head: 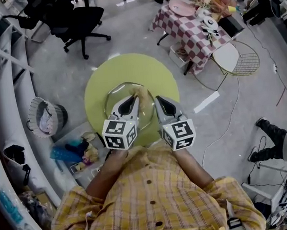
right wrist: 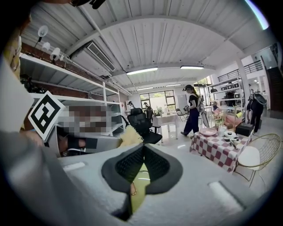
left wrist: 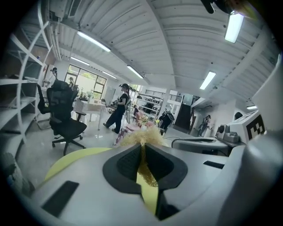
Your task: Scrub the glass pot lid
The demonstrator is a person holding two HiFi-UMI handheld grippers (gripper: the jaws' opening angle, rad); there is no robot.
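A clear glass pot lid [head: 114, 96] lies on the round yellow-green table [head: 129, 68]. My left gripper [head: 132, 101] is over the lid and shut on a golden mesh scrubber [head: 140, 91], which sticks out past its tips. In the left gripper view the scrubber [left wrist: 142, 137] is pinched between the jaws of that gripper [left wrist: 142, 149]. My right gripper [head: 159, 100] sits at the lid's right edge, its jaws closed. In the right gripper view that gripper [right wrist: 142, 151] has the glassy rim [right wrist: 139, 182] between its jaws, with the scrubber [right wrist: 130, 137] to the left.
A mesh waste bin [head: 45, 116] and a box of cleaning things [head: 79, 152] stand left of the table. A black office chair [head: 76, 22] is behind, a checkered table [head: 191, 29] and wire chair [head: 235, 57] at right. A person's boots [head: 267, 138] show far right.
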